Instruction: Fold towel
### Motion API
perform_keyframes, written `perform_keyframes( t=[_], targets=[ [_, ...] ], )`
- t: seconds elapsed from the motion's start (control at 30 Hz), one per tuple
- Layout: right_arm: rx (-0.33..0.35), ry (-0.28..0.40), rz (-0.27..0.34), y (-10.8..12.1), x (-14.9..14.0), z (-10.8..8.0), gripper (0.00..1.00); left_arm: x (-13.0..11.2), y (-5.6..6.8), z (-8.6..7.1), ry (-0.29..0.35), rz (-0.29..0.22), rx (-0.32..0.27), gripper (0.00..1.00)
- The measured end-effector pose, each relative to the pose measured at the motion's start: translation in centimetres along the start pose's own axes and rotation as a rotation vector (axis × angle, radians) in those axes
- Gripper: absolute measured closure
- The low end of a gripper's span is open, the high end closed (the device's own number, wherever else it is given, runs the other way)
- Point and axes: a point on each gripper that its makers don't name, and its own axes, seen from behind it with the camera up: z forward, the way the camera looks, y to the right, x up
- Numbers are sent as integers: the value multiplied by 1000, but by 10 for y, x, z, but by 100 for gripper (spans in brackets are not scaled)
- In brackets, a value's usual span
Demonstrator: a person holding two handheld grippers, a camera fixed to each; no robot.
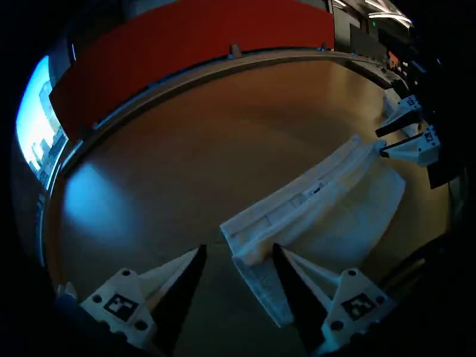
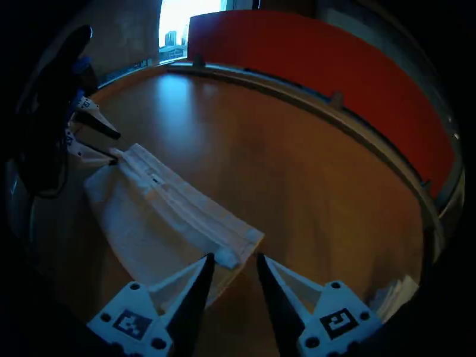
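A white towel [image 1: 321, 205] lies on the brown wooden table [image 1: 196, 149], folded into a long strip with a rolled ridge along one edge. My left gripper [image 1: 238, 249] is open, its fingertips on either side of the towel's near end. My right gripper [image 2: 234, 257] is open too, and the towel's [image 2: 172, 208] other end corner reaches in between its fingertips. Each gripper shows at the far end of the towel in the other's view: the right gripper [image 1: 379, 143] and the left gripper [image 2: 114, 147], both with a visible gap between the fingers.
A raised rim [image 2: 333, 113] borders the table, with a red panel [image 2: 333, 53] behind it. A bright window [image 1: 35, 128] is off to one side. Bare wood [image 2: 309, 196] lies beyond the towel. Something pale [image 2: 392, 294] sits near the table edge.
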Motion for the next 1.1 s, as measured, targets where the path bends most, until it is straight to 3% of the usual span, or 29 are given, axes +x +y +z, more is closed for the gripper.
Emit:
perform_keyframes(
  t=[0.07,0.6,1.1],
  targets=[
    [-11,1,-1,4,2,0,36,1,-4,0,2,-2,12,7],
    [-43,27,10,13,12,-7,12,9,-16,-10,20,-23,33,6],
    [-31,66,81,-7,12,-32,12,-6,-7,-33,25,-75,15,6]
  ],
)
